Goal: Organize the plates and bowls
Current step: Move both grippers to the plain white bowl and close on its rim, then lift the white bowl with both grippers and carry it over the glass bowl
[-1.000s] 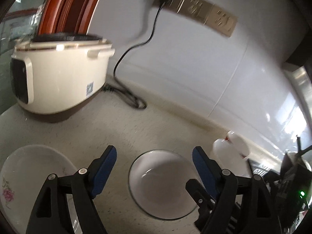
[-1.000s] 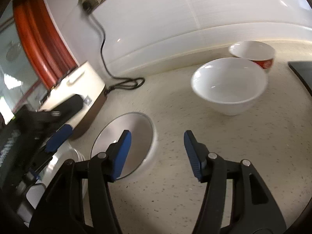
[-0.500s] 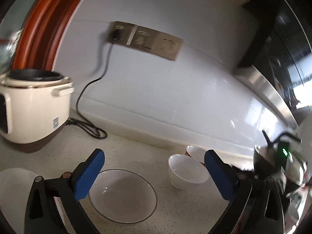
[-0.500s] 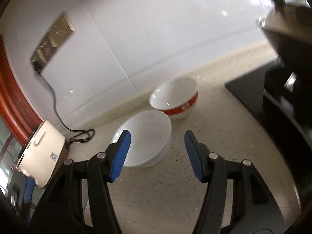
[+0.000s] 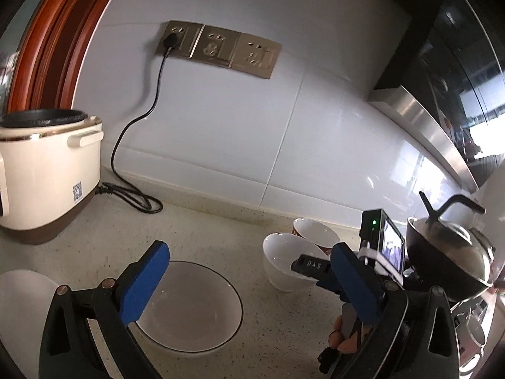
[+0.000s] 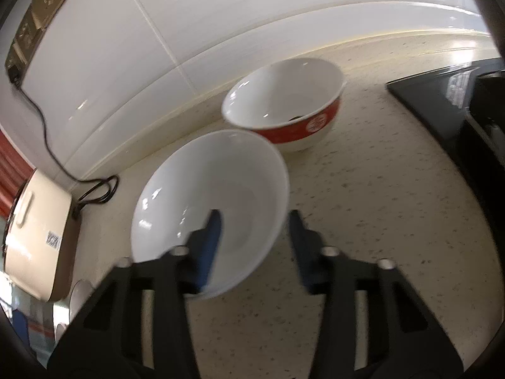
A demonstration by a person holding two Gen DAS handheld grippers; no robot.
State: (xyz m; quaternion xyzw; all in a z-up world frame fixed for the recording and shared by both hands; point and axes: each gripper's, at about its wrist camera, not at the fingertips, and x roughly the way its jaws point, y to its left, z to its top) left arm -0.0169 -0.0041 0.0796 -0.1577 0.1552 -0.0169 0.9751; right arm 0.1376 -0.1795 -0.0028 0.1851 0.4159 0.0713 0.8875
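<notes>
Here the right gripper (image 6: 252, 233), jaws closing astride the plain white ceramic bowl's (image 6: 202, 195) near rim to lift it, has not yet pinched, while the left gripper (image 5: 249, 281) hangs spread wide.

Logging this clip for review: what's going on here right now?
A person is sorting dishes on a kitchen counter with two hand-held grippers. The right gripper straddles the near rim of the plain white bowl, one finger inside and one outside, jaws closing but not yet pressing. The red-banded bowl sits just behind it. The left gripper hangs wide open above the shallow dark-rimmed plate, holding nothing.
</notes>
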